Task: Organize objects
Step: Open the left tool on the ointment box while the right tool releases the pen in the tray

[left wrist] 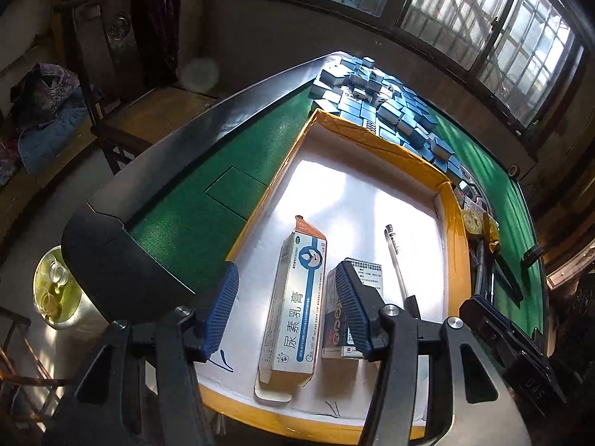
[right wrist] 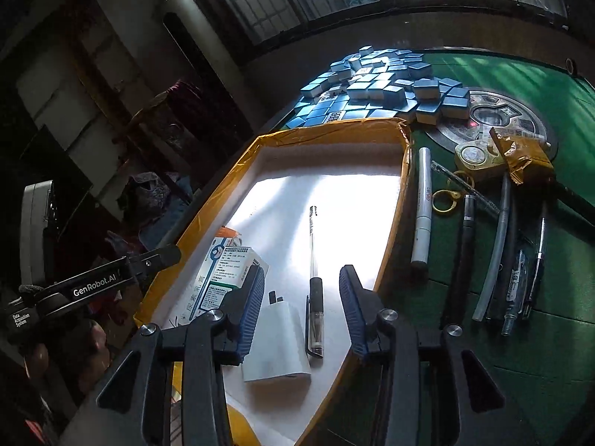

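A shallow yellow-edged box (left wrist: 452,219) with a white floor sits on the green table; it also shows in the right wrist view (right wrist: 219,193). Inside lie a long ointment carton (left wrist: 295,304), a smaller medicine box (left wrist: 366,271), a clear pen (left wrist: 396,256) (right wrist: 315,286) and a white charger (right wrist: 277,345). My left gripper (left wrist: 288,316) is open and empty above the ointment carton. My right gripper (right wrist: 303,312) is open and empty above the charger and pen. The cartons also show in the right wrist view (right wrist: 223,271).
A pile of blue mahjong tiles (left wrist: 386,100) (right wrist: 375,85) lies beyond the box. Right of the box lie a white marker (right wrist: 422,208), several pens and tubes (right wrist: 498,256), a gold keyring (right wrist: 444,200), a gold object (right wrist: 476,160) and crumpled tape (right wrist: 520,156). A chair (left wrist: 122,85) stands left.
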### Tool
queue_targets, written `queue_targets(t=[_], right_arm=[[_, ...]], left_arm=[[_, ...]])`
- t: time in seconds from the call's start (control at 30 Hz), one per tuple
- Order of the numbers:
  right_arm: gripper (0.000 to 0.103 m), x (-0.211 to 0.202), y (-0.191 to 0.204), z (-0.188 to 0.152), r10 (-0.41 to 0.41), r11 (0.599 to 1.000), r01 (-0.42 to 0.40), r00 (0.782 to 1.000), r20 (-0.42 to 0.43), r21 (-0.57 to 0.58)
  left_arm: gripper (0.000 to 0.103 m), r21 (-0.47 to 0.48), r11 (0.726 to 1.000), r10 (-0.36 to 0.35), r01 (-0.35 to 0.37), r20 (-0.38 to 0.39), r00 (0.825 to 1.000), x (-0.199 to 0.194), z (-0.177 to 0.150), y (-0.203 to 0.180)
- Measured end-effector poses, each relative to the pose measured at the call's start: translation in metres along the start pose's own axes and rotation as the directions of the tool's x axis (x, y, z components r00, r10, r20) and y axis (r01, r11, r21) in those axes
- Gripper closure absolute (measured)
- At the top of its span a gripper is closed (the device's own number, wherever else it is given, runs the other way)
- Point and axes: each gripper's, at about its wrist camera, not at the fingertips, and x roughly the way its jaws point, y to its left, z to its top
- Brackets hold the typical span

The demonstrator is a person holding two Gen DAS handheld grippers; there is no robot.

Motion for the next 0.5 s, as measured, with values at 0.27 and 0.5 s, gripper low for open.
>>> queue_targets(t=[0.27, 0.5], right_arm=[[0.066, -0.036, -0.084, -0.005, -0.120, 0.970, 0.109, 0.992, 0.039, 0.219], [0.072, -0.039, -0.144, -0.004, -0.200, 0.899, 0.190, 0.980, -0.015, 0.394]], left_arm=[[0.050, 0.061, 0.973, -0.219, 0.221, -0.040, 0.975, 0.000, -0.016, -0.065], [0.050, 0.180, 0.937, -0.279, 0.300, -0.130, 0.951, 0.009, -0.036, -0.123]])
